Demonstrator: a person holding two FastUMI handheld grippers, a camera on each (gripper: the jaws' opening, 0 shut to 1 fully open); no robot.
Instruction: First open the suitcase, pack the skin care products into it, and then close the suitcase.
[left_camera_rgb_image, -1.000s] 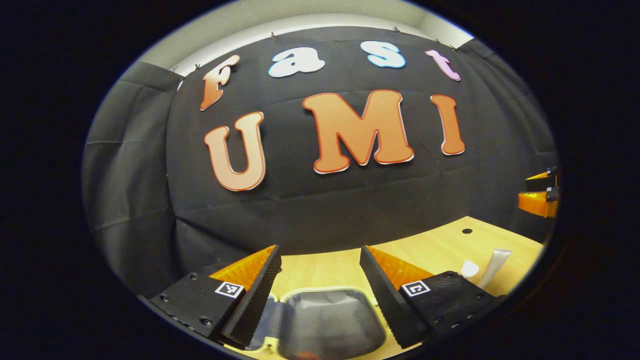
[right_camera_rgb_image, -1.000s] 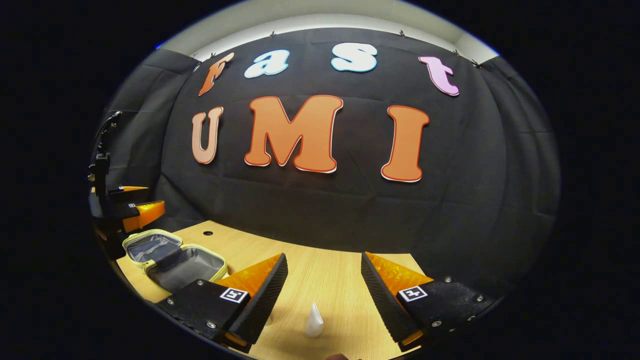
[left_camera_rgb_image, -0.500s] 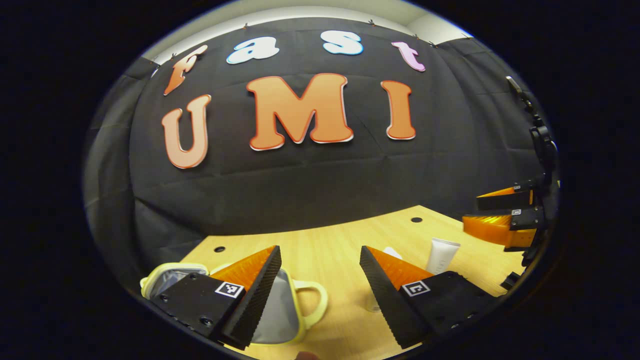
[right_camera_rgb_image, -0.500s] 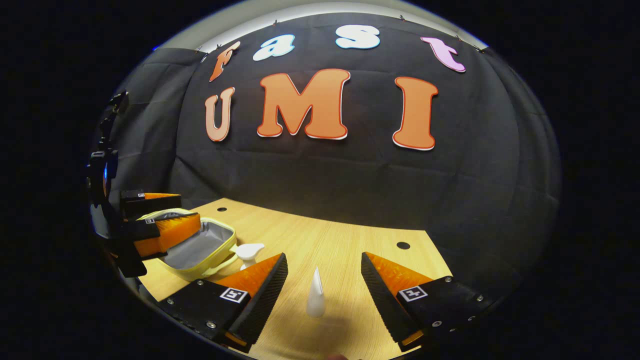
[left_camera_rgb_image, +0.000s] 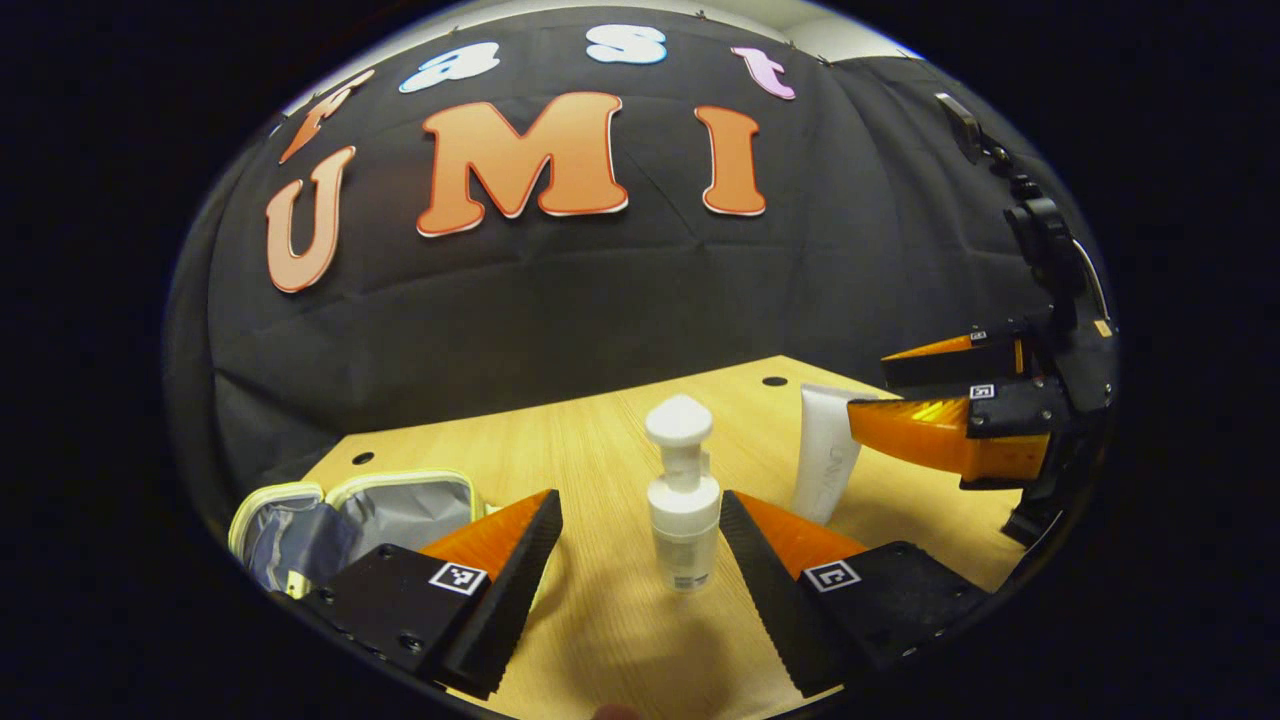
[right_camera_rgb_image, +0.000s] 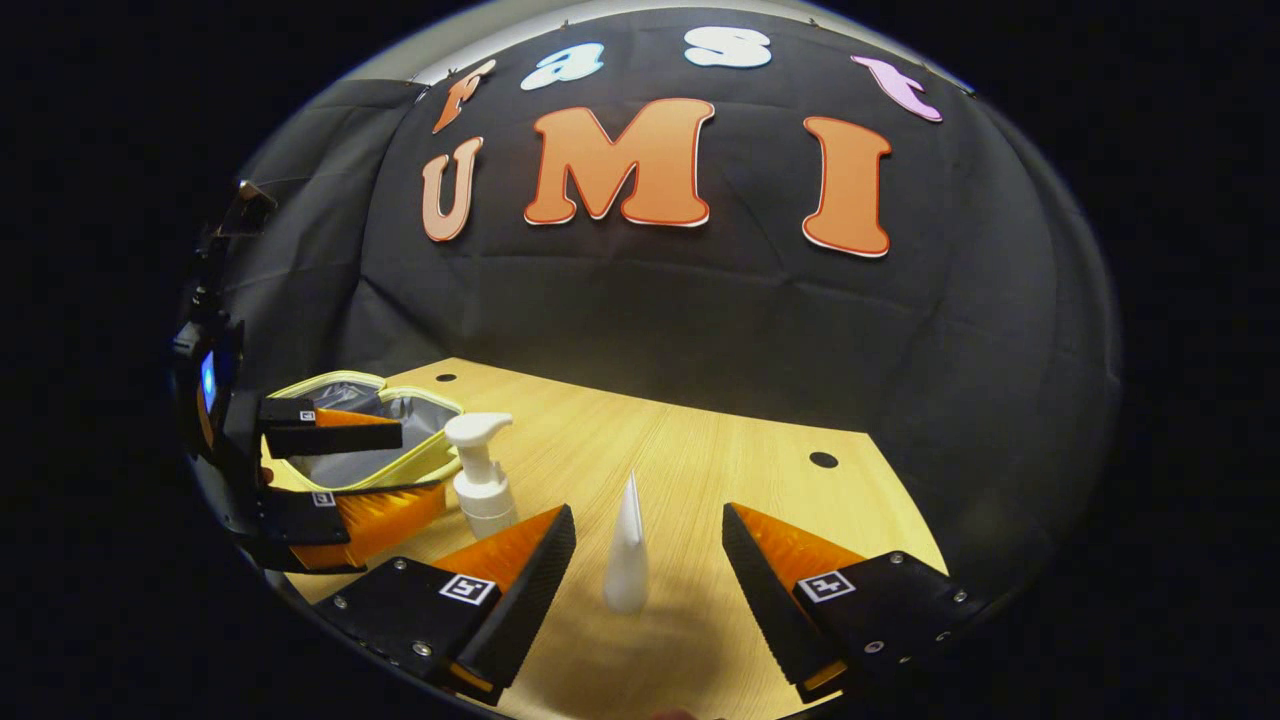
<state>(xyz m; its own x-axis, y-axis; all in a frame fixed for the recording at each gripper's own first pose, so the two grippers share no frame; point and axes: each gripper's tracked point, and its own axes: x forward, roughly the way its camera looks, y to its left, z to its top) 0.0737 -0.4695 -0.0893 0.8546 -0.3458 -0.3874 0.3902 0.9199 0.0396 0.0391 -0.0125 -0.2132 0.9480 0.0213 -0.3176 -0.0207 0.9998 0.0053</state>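
A white pump bottle (left_camera_rgb_image: 682, 500) stands on the wooden table (left_camera_rgb_image: 590, 440), between the spread fingers of my open left gripper (left_camera_rgb_image: 640, 497) and untouched by them. A white tube (left_camera_rgb_image: 828, 455) stands upright to its right, near the right gripper (left_camera_rgb_image: 868, 385). The small yellow-rimmed suitcase (left_camera_rgb_image: 370, 510) lies open at the left, its grey lining showing. In the right gripper view the tube (right_camera_rgb_image: 627, 545) stands on its cap between the fingers of my open right gripper (right_camera_rgb_image: 648, 511). The pump bottle (right_camera_rgb_image: 480, 475) and the suitcase (right_camera_rgb_image: 370, 430) are to the left, by the left gripper (right_camera_rgb_image: 415, 463).
Black cloth walls the booth behind the table (right_camera_rgb_image: 720, 470). Small round holes (right_camera_rgb_image: 823, 460) sit near the table's far edge. Bare wood stretches to the right of the tube in the right gripper view.
My left gripper swung right from above the suitcase until the pump bottle sits between its fingers. My right gripper tilted down and closed in on the tube. Both stayed open.
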